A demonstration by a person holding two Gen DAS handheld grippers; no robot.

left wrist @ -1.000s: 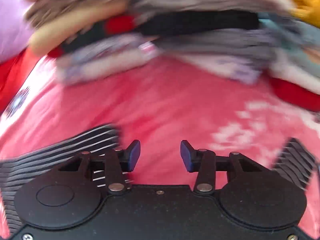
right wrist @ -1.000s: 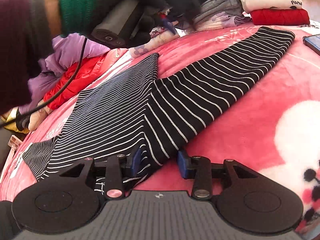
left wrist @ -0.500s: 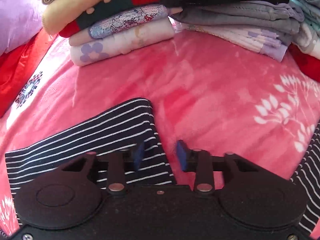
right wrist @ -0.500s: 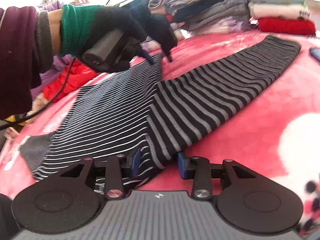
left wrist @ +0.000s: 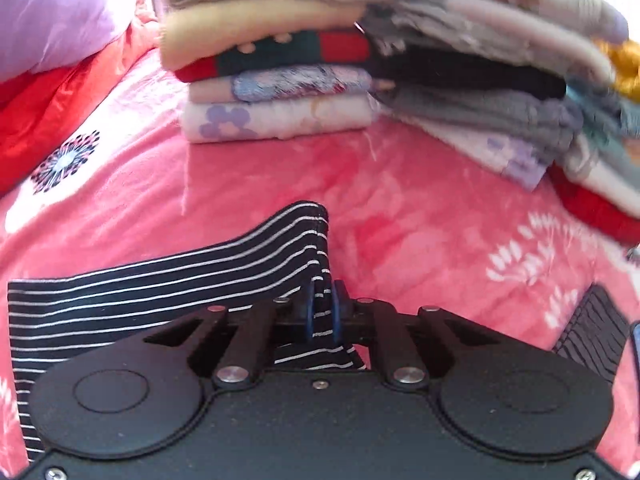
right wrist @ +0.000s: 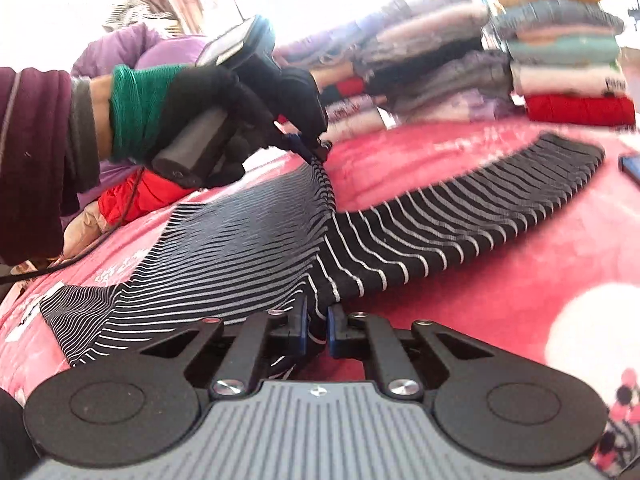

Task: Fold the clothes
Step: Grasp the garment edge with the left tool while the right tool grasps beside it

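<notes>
Jaws of both grippers had just been closing and were seen clamped on the striped garment (right wrist: pixel 248 240): the left gripper (left wrist: pixel 322 308) was pinched on a bunched fold at the garment's far edge, and the right gripper (right wrist: pixel 316 322) was pinched on the near edge where the body met the sleeve. In the right wrist view the left gripper (right wrist: pixel 308 148) was shown held in a gloved hand (right wrist: pixel 224 108), with the cloth drawn up into a tented ridge beneath it. The garment was spread on the pink bedspread (right wrist: pixel 500 292) of the bed, one sleeve (right wrist: pixel 480 208) stretched out flat toward the right, with stacks of folded clothes (left wrist: pixel 280 80) piled beyond it. The step in hand was judged to be the start of a fold: both edges along one line had been grasped, but nothing had yet been turned over. For the next move, it was judged that both grips would need to be raised together and carried across the body so that the sleeve side was laid over it, the cloth being kept taut between the two grippers to avoid wrinkles and sagging. A phone-like object (right wrist: pixel 630 166) at the right edge lay near the sleeve's end and would have to be cleared.
</notes>
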